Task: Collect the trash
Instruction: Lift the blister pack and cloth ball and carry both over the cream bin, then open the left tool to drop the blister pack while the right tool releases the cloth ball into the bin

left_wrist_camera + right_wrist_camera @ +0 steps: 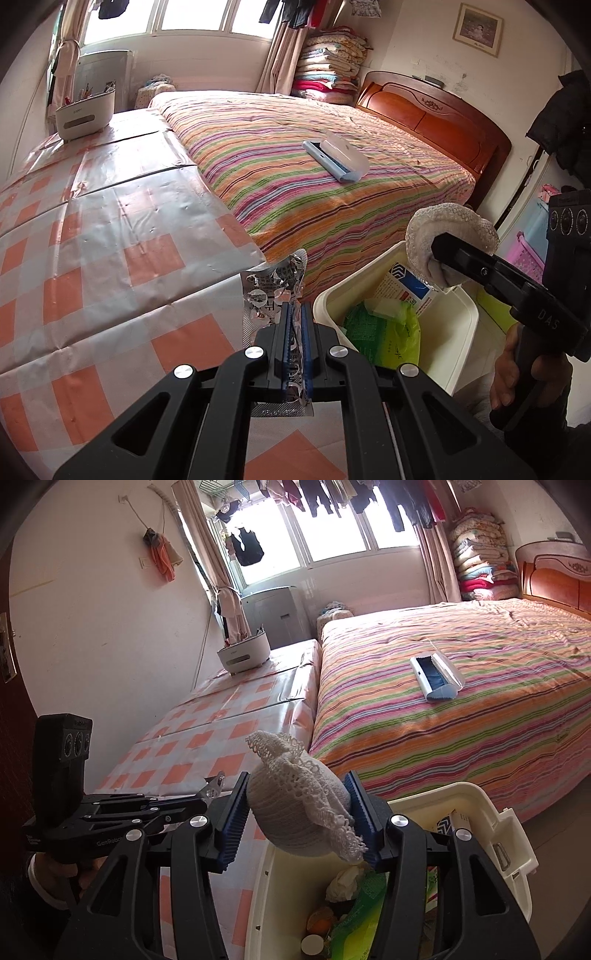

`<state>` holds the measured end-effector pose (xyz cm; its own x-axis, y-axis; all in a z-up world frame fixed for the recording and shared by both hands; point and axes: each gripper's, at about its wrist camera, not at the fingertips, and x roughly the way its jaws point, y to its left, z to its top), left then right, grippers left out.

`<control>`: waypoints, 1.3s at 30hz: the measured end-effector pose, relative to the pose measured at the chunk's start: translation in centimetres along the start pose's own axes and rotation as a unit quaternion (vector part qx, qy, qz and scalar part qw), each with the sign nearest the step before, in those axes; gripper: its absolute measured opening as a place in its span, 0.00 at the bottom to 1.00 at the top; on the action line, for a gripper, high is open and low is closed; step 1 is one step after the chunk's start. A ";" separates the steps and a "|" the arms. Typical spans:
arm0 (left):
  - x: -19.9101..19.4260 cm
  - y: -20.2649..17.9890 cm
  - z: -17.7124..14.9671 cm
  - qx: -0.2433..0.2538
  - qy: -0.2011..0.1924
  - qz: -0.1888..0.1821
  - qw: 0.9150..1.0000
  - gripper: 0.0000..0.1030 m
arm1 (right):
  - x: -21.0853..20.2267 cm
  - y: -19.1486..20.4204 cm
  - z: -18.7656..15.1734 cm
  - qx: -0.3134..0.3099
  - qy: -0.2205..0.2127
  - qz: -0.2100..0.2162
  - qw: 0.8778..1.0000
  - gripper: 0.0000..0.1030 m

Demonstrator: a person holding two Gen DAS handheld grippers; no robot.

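My left gripper (295, 314) is shut on a crumpled silver blister pack (271, 291), held over the checked table's edge beside the cream trash bin (467, 325). My right gripper (299, 808) is shut on a white foam fruit net (295, 794) and holds it above the bin's near rim (258, 904). In the left wrist view the net (448, 229) hangs over the bin. The bin holds a green bag (384, 332), a white and blue box (402, 288), tissue and other scraps.
An orange-checked table (110, 229) carries a white organiser (85, 110) at its far end. A striped bed (314, 166) with a blue and white case (336, 155) lies beyond the bin. The left gripper also shows in the right wrist view (212, 788).
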<state>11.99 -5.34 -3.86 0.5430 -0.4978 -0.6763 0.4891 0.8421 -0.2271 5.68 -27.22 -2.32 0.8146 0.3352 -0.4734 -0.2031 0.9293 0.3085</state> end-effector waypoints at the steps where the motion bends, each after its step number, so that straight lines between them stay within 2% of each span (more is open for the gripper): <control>1: 0.1 -0.2 -0.1 0.001 0.000 -0.002 1.000 0.05 | -0.4 -0.1 0.0 0.002 -0.007 0.001 1.000 0.56; 4: 0.3 -0.9 -0.1 0.007 0.002 -0.006 1.000 0.05 | -1.5 -0.6 0.0 0.011 -0.032 -0.002 0.999 0.70; 14: 1.2 -3.3 0.1 0.021 0.007 -0.019 1.000 0.05 | -3.2 -2.8 0.4 0.062 -0.078 0.000 0.995 0.70; 24: 2.3 -7.1 0.3 0.047 0.013 -0.046 0.998 0.05 | -5.6 -5.9 0.4 0.127 -0.135 -0.018 0.982 0.70; 39: 3.6 -10.2 0.1 0.071 0.024 -0.065 0.995 0.05 | -6.8 -7.1 -0.1 0.145 -0.162 -0.027 0.976 0.71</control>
<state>9.00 -15.76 -3.85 0.4375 -0.5867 -0.6815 0.6456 0.7324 -0.2161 1.60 -36.11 -1.37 0.9584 0.1773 -0.2237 -0.0319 0.8453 0.5334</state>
